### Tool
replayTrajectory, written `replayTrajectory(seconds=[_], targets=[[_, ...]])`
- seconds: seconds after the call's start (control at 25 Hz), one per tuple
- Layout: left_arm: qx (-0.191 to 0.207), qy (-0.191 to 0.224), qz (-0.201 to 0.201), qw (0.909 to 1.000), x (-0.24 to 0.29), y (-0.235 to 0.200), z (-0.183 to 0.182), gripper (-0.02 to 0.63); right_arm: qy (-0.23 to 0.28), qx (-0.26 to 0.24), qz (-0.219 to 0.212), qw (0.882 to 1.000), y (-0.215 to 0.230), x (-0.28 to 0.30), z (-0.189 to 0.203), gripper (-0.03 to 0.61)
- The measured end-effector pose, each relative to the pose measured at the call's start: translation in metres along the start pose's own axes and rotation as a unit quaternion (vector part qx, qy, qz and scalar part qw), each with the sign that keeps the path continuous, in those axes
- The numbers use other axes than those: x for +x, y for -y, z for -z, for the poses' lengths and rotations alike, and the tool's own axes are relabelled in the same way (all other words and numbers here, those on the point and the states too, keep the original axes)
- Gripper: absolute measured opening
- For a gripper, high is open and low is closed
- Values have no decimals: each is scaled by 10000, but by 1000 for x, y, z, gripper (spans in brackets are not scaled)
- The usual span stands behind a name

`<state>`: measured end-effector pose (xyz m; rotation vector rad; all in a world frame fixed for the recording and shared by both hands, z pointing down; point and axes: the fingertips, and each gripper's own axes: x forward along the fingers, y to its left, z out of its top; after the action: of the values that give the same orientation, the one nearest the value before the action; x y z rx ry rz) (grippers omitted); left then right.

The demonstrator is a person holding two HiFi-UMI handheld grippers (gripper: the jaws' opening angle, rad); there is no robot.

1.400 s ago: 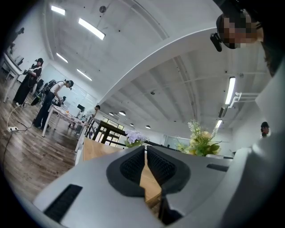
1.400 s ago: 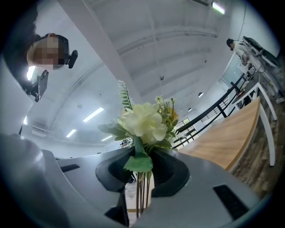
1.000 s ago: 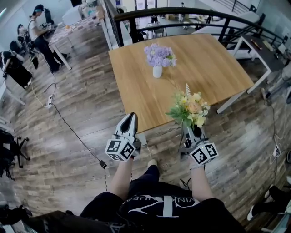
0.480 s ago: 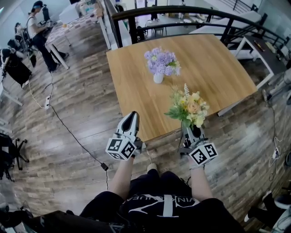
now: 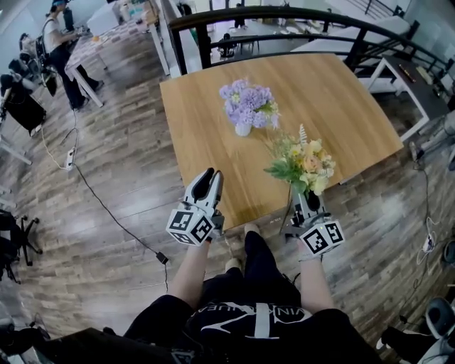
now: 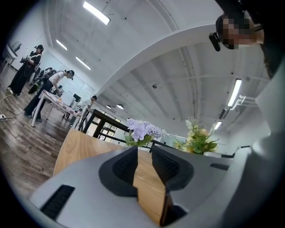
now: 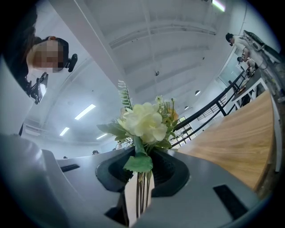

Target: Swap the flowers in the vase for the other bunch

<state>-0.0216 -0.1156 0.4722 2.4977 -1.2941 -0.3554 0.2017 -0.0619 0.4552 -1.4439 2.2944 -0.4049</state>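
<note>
Wood-plank floor [image 5: 121,178], open office, black railing [image 5: 284,18] behind a wooden counter [image 5: 341,99]. 1 cable [image 5: 106,210] runs across the floor at left. 1 person [image 5: 60,39] stands at a white desk far back left.

Small white vase [image 5: 243,129] stands upright near the middle of the counter, with the purple flowers [image 5: 247,104] in it.

Left tongs [image 5: 212,175]: held about level, just off the counter's near edge, pointing towards the vase. Jaws have just been opening and now stand slightly apart. Nothing is between the pads; the gap shows only counter top. In the left gripper view the purple flowers sit straight above the jaw tips, further off, with the yellow bunch [image 6: 198,140] to their right.

Right tongs [image 5: 307,202]: clamped on the stems of the yellow bunch, which has yellow, cream and peach blooms, green leaves and 1 pale fern sprig on top. The right gripper view shows the thin stems [image 7: 141,196] pinched between the pads and a cream bloom right above them. The bunch is held upright in the air over the counter's near edge, in front of the vase and to its right, well apart from it.

2 bunches, 1 vase, both tongs on the near side of the counter, marker cubes facing the head camera.
</note>
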Motion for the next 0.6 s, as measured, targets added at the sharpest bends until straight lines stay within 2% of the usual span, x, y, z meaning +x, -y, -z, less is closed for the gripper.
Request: replayTrajectory(seconds=[0.16, 0.44, 0.6], targets=[[75, -106, 33, 9999, 26, -6, 8, 101, 52, -18, -35, 10000, 14, 18, -10, 95], [238, -94, -140, 9996, 75, -13, 18, 103, 147, -54, -36, 9999, 56, 45, -38, 95], [293, -158, -135, 9994, 103, -14, 22, 118, 84, -58, 14, 9999, 72, 59, -40, 95]])
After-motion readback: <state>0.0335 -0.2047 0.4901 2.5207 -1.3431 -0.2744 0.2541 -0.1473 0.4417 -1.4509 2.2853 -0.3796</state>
